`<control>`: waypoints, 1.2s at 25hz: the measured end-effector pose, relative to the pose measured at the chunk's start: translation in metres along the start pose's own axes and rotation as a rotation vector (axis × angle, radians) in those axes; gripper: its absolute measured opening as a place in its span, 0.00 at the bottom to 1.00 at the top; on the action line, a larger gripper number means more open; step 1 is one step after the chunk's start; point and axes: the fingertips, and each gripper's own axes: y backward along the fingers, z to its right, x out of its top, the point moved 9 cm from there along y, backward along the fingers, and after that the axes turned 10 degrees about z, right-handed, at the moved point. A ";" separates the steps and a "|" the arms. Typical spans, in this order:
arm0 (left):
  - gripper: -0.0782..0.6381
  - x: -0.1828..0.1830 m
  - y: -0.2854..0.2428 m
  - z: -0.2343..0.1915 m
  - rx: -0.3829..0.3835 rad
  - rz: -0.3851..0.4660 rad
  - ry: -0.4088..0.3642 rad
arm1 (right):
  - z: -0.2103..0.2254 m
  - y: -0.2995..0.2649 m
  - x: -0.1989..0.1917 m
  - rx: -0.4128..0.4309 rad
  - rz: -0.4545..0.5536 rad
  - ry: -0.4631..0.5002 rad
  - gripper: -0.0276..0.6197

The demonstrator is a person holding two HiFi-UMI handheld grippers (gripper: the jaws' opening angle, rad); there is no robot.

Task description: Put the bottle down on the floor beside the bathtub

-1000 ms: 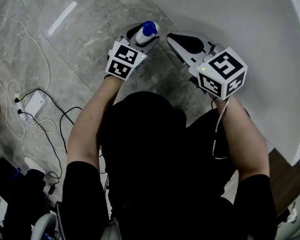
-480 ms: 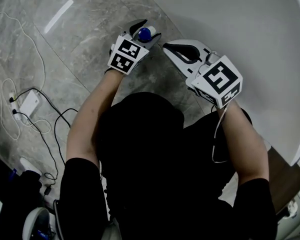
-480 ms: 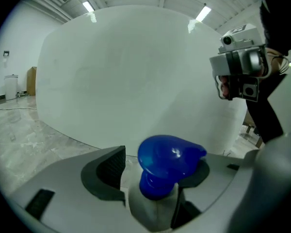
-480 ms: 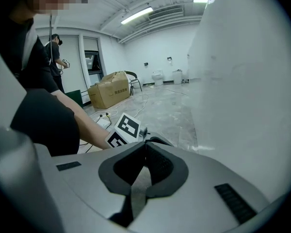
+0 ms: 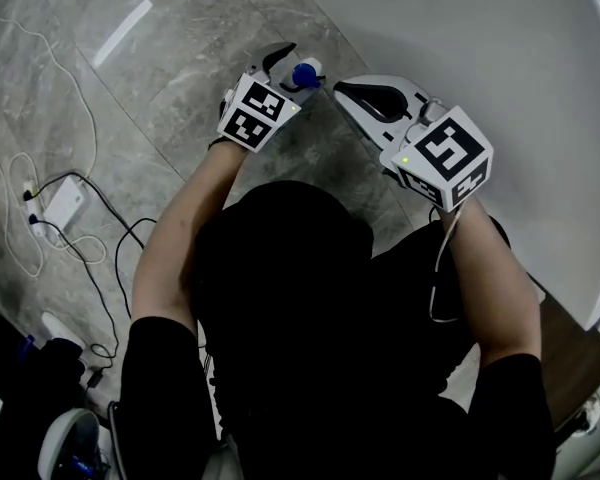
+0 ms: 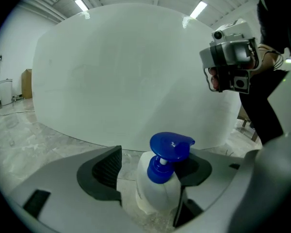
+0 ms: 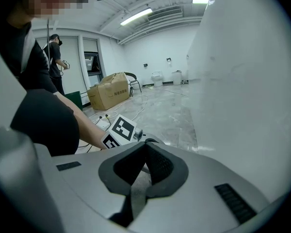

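Note:
A white bottle (image 6: 157, 193) with a blue pump head (image 5: 303, 72) stands upright on the grey marble floor (image 5: 160, 88), close to the white bathtub wall (image 6: 136, 81). My left gripper (image 5: 295, 63) straddles the bottle, and its jaws have just been opening. A strip of floor shows between the left pad and the bottle, while the right pad lies close beside it. To the right, alongside the tub (image 5: 480, 38), my right gripper (image 5: 342, 88) hangs shut and empty, its pads meeting at the tips (image 7: 145, 147).
White cables and a power strip (image 5: 65, 203) lie on the floor at the left. A wooden piece (image 5: 570, 358) sits at the lower right by the tub. Farther back in the room are a cardboard box (image 7: 109, 97) and a standing person (image 7: 56, 57).
The left jaws have spread wider around the bottle, which stands on the floor. Both hands have stayed nearly in place.

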 end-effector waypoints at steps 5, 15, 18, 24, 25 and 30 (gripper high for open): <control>0.56 -0.002 0.012 0.003 -0.027 -0.013 0.019 | 0.004 0.000 0.000 -0.014 0.009 0.001 0.09; 0.43 0.003 0.015 0.020 -0.081 -0.041 -0.018 | 0.005 -0.003 -0.001 -0.016 0.009 -0.012 0.09; 0.34 0.014 0.014 0.014 -0.075 -0.012 -0.017 | 0.007 -0.004 -0.001 -0.019 0.003 -0.019 0.09; 0.34 0.026 0.001 0.018 -0.076 0.003 -0.075 | 0.005 0.005 0.005 -0.022 0.039 -0.030 0.09; 0.34 0.028 -0.003 0.017 -0.074 0.006 -0.083 | 0.005 0.007 0.007 -0.020 0.041 -0.029 0.09; 0.34 0.041 -0.023 0.010 -0.077 0.013 -0.126 | 0.006 0.020 0.000 -0.044 0.011 -0.021 0.09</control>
